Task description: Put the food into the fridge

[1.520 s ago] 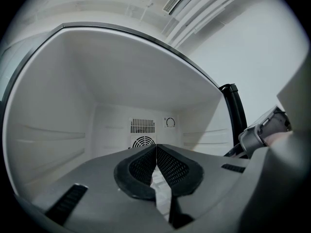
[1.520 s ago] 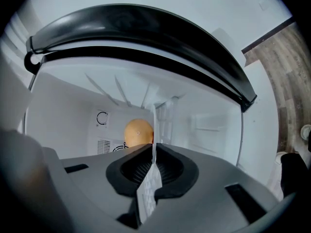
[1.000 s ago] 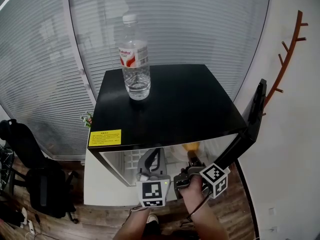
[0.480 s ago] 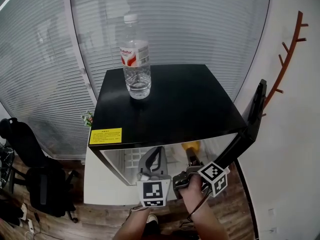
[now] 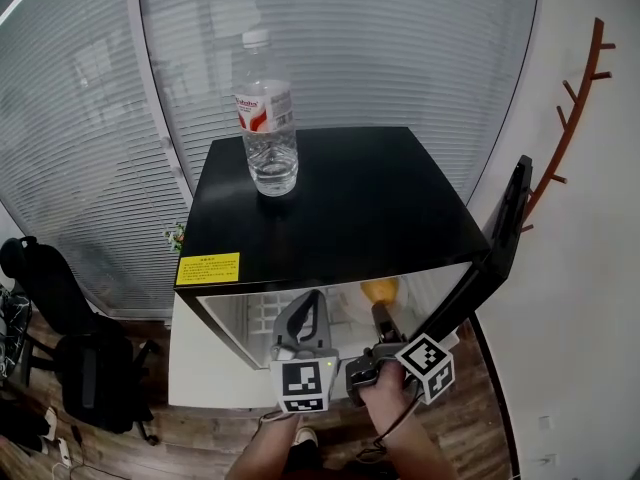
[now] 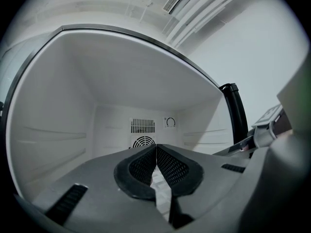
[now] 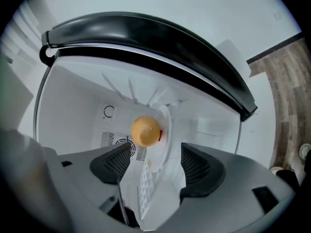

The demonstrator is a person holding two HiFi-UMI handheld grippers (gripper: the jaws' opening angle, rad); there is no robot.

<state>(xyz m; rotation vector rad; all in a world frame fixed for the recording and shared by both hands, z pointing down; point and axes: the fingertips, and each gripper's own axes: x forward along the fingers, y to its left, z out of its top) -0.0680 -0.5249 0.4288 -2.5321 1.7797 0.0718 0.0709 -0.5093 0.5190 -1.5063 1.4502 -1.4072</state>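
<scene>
Jaws of your right gripper point(image 7: 155, 158) have just been opening and stand wide apart, empty. The round yellow-orange fruit point(image 7: 146, 130) sits beyond them inside the open, black-topped white fridge point(image 5: 370, 208). Your left gripper point(image 6: 156, 152) has its jaws pressed together on nothing.

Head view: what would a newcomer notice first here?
A clear water bottle stands upright on the black top of the small fridge, whose door hangs open at the right. Inside, a round yellow-orange fruit sits toward the back, beyond the right tool, whose jaws have just been opening and hold nothing. The left tool, jaws together, points into the fridge beside it.
</scene>
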